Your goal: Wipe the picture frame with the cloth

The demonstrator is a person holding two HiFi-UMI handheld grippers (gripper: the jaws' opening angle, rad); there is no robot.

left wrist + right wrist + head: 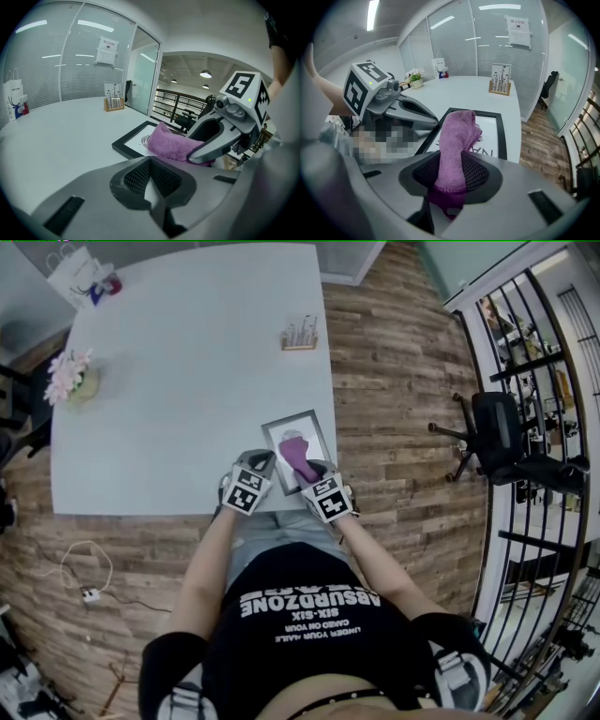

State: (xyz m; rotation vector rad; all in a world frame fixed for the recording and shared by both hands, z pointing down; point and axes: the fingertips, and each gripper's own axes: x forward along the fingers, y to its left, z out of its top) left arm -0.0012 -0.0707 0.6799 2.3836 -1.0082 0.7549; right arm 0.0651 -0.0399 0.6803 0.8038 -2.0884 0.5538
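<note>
A black picture frame (315, 434) with a white mat lies flat near the front edge of the white table (187, 381). A purple cloth (297, 455) is draped on its glass. My right gripper (324, 495) is shut on the cloth (457, 140), which hangs forward over the frame (502, 136). My left gripper (249, 482) sits just left of the frame's near corner. Its jaws (152, 180) are shut with nothing in them. From the left gripper view, the frame (127, 146), cloth (171, 143) and right gripper (220, 136) lie ahead.
A wooden card holder (300, 335) stands at the table's far right, a flower pot (71, 379) at the left edge and a paper bag (84, 276) at the far left corner. An office chair (497, 432) and black railing stand on the wooden floor to the right.
</note>
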